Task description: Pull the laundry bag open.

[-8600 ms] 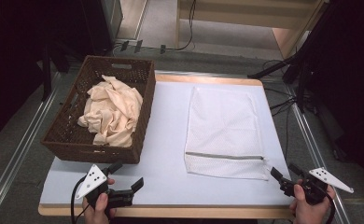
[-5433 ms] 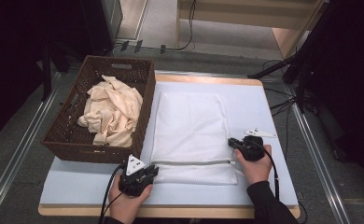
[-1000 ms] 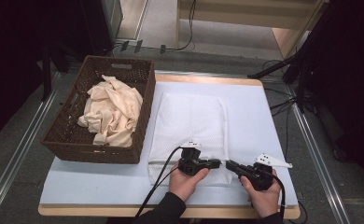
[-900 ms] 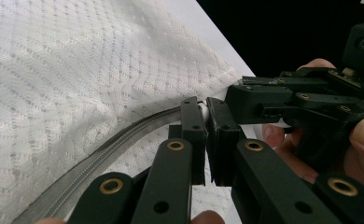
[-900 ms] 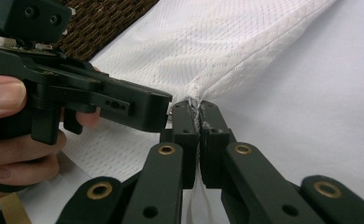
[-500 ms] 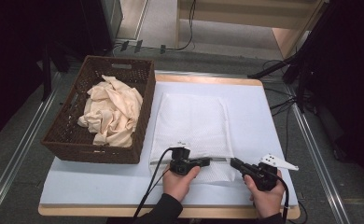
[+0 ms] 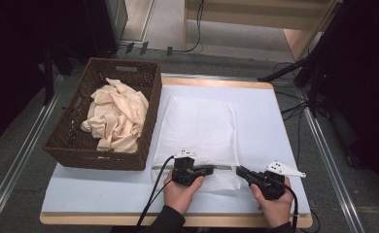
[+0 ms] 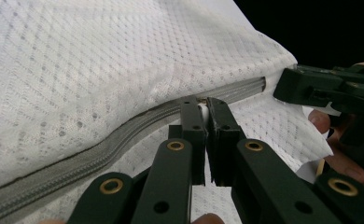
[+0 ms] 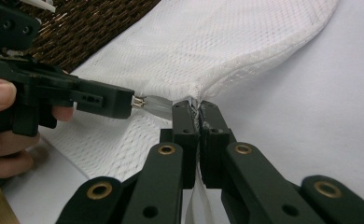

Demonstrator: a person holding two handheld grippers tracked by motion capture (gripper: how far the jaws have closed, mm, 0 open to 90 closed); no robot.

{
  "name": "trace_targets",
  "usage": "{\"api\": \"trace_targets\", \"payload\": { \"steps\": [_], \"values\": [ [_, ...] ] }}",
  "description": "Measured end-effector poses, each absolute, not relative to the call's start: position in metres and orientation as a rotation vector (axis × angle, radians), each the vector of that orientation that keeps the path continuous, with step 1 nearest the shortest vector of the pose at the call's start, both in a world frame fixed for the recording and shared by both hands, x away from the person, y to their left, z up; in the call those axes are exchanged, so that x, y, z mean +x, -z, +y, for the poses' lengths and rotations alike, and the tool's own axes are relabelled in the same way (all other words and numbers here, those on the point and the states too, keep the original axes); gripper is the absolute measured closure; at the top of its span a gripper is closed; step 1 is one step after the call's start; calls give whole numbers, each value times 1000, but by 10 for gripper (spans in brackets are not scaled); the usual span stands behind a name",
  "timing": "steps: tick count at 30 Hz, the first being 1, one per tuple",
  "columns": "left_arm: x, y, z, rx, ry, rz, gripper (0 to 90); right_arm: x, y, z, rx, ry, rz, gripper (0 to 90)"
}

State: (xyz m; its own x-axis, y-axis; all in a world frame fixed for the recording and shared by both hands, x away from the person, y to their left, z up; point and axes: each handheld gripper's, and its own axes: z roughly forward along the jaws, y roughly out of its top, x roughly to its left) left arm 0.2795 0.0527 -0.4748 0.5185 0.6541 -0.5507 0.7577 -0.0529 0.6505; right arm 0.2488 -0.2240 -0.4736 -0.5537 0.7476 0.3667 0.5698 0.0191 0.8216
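pale blue table [image 7: 280, 126] with a wooden rim carries the work, and around it the room is dark, with grey floor, metal rails and black cables [image 7: 294, 109] beyond the far edge. on the table a white mesh bag [image 7: 197, 128] lies flat in the middle, its grey zipper [image 8: 101, 147] running along the end nearest the person. a brown wicker basket [image 7: 73, 145] holding crumpled cream cloth [image 7: 117, 116] sits just left of the bag, its wall touching or almost touching the bag's left edge. right of the bag the table is bare out to its rim, and a bare strip lies between the bag's near end and the table's near edge, where both hands rest. the left gripper [image 7: 208, 170] points right along the zipper, the hand [image 7: 180, 191] under it coming up from the near edge; in the left gripper view its jaws are pinched together on a small white zipper pull [image 8: 202, 110] at the zipper line. the right gripper [image 7: 240, 171] points left toward the bag's near right corner, held low over the table by the right hand [image 7: 272, 204]; in the right gripper view [image 9: 199, 112] its jaws are closed on the bag's seam at the zipper's end, just beside the left gripper's tips.
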Motion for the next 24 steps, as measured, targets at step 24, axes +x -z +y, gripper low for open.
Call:
{"api": "trace_targets", "payload": {
  "steps": [24],
  "values": [
    [270, 473, 93, 1765, 16, 1267, 867, 250, 472, -230, 1411, -1564, 2092, 876]
  ]
}}
